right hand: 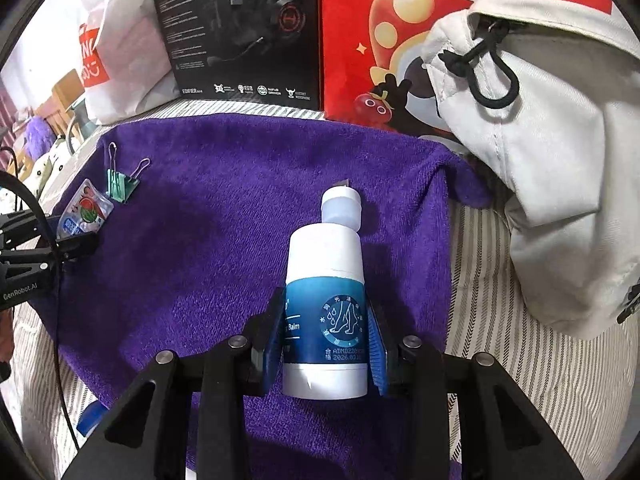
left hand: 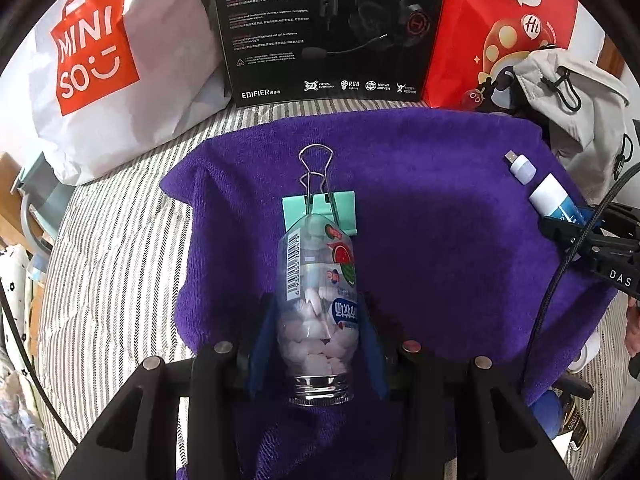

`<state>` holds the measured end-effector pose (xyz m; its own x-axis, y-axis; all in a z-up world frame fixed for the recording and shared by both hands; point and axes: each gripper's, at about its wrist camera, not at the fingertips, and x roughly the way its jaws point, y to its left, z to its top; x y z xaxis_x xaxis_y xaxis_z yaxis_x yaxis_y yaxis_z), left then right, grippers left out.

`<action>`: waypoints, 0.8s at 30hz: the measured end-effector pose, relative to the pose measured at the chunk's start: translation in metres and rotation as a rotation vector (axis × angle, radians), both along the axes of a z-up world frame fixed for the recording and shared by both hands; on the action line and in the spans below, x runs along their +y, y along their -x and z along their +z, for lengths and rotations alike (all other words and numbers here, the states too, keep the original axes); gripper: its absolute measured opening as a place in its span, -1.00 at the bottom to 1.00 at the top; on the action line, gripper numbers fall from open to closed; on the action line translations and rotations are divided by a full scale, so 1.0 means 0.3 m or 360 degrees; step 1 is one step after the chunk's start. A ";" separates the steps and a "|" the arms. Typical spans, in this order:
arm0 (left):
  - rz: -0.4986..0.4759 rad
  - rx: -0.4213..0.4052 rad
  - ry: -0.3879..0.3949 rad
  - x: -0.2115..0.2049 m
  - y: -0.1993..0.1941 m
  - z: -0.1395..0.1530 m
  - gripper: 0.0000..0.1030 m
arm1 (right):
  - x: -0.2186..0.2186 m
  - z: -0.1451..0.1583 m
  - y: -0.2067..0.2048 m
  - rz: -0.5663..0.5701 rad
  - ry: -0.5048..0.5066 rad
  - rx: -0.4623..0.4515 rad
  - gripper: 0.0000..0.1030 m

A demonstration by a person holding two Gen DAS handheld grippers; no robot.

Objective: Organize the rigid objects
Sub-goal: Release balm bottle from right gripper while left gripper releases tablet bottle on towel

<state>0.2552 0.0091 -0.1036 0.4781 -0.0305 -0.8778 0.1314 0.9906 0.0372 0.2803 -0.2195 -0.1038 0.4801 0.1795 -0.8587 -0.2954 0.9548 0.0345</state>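
A clear candy bottle (left hand: 316, 300) with white pieces inside sits between the blue pads of my left gripper (left hand: 318, 304), which is shut on it. Its far end reaches a green binder clip (left hand: 320, 212) lying on the purple towel (left hand: 432, 208). My right gripper (right hand: 326, 308) is shut on a white and blue balm tube (right hand: 326, 280). A small white USB stick (right hand: 342, 208) lies just past the tube's front end. The left wrist view shows the right gripper (left hand: 568, 232) at the towel's right edge. From the right wrist, the left gripper (right hand: 76, 244) shows at the far left.
A white Miniso bag (left hand: 104, 64), a black headset box (left hand: 320, 28) and a red bag (left hand: 500, 32) stand along the back. A pale grey garment with drawcords (right hand: 540, 160) lies piled on the right. Striped bedding (left hand: 120, 240) surrounds the towel. A black cable (left hand: 552, 296) hangs at the right.
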 end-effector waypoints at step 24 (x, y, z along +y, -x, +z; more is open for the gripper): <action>0.0011 -0.0081 -0.0069 -0.038 0.262 0.164 0.33 | -0.130 0.195 0.358 -0.0077 -0.0181 -0.0017 0.00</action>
